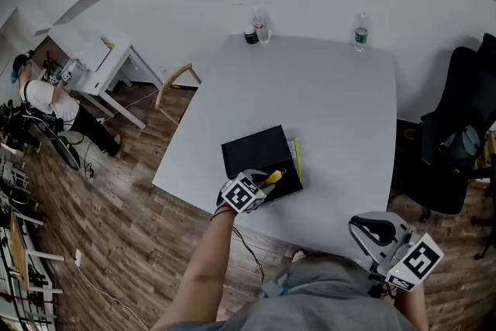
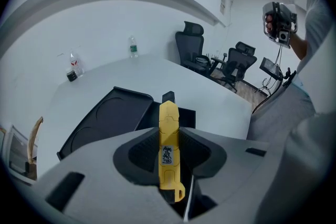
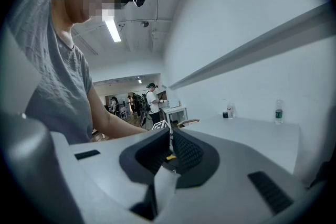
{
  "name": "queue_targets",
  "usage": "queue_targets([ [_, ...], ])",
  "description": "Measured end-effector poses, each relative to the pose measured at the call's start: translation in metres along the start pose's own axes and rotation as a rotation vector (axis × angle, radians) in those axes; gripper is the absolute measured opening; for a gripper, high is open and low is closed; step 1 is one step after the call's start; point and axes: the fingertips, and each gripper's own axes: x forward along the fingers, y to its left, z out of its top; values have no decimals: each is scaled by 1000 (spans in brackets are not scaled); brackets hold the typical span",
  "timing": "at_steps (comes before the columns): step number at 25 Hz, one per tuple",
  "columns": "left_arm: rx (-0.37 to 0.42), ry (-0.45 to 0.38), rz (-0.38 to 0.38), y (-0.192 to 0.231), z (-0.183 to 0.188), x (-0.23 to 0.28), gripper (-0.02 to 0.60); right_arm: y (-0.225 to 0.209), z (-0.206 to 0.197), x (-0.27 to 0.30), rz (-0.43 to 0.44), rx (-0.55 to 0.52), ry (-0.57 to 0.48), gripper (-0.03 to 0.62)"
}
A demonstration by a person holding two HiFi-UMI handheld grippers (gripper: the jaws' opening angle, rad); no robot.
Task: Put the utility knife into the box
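My left gripper (image 1: 270,180) is shut on a yellow utility knife (image 1: 273,177), holding it over the near right part of the black box (image 1: 252,149) on the white table (image 1: 325,97). In the left gripper view the knife (image 2: 169,149) stands lengthwise between the jaws of the left gripper (image 2: 169,132), its tip pointing at the box's open tray (image 2: 186,115), with the black lid (image 2: 105,118) lying to the left. My right gripper (image 1: 358,224) hangs off the table's near edge by the person's body, and in its own view the right gripper (image 3: 170,134) is shut and holds nothing.
Two water bottles (image 1: 261,25) (image 1: 361,30) and a small dark jar (image 1: 250,36) stand along the table's far edge. A black office chair (image 1: 457,143) is at the right, a wooden chair (image 1: 177,80) at the left. A yellow strip (image 1: 297,159) lines the box's right side.
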Motion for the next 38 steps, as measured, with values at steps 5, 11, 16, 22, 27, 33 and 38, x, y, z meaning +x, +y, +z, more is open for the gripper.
queue_targets([
  [5, 14, 34, 6, 3, -5, 13, 124, -4, -3, -3, -9, 9, 5, 34],
  [11, 5, 51, 10, 4, -8, 23, 124, -6, -7, -4, -7, 19, 14, 34],
  [16, 4, 77, 31, 12, -18, 34, 124, -5, -7, -3, 2, 18, 15, 34],
  [22, -3, 131, 33, 15, -33, 46, 124, -4, -10, 0, 8, 20, 27, 34],
  [27, -24, 182, 12, 12, -41, 54, 124, -5, -10, 0, 12, 18, 37, 34],
  [33, -23, 217, 14, 13, -49, 62, 124, -5, -10, 1, 11, 17, 42, 34],
  [38, -19, 239, 15, 16, -56, 64, 124, -6, -9, 3, 10, 16, 46, 34],
])
